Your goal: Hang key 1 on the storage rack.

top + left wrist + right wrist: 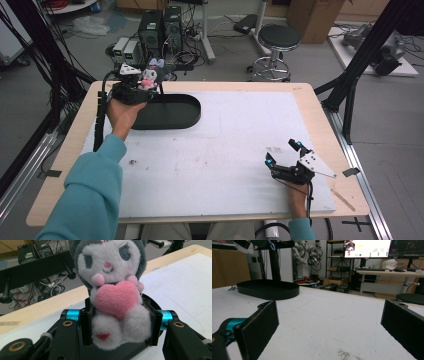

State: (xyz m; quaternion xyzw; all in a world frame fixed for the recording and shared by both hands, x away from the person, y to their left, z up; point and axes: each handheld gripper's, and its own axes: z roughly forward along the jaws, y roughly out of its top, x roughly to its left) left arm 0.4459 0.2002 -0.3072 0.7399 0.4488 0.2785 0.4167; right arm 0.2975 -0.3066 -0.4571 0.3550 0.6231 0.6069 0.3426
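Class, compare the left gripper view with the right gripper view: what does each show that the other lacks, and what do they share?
Left gripper view: a plush toy hugging a pink heart, clamped between the left gripper fingers. Right gripper view: the right gripper with fingers apart and nothing between them, plus monitors behind. Both: the white table top and the black oval tray.
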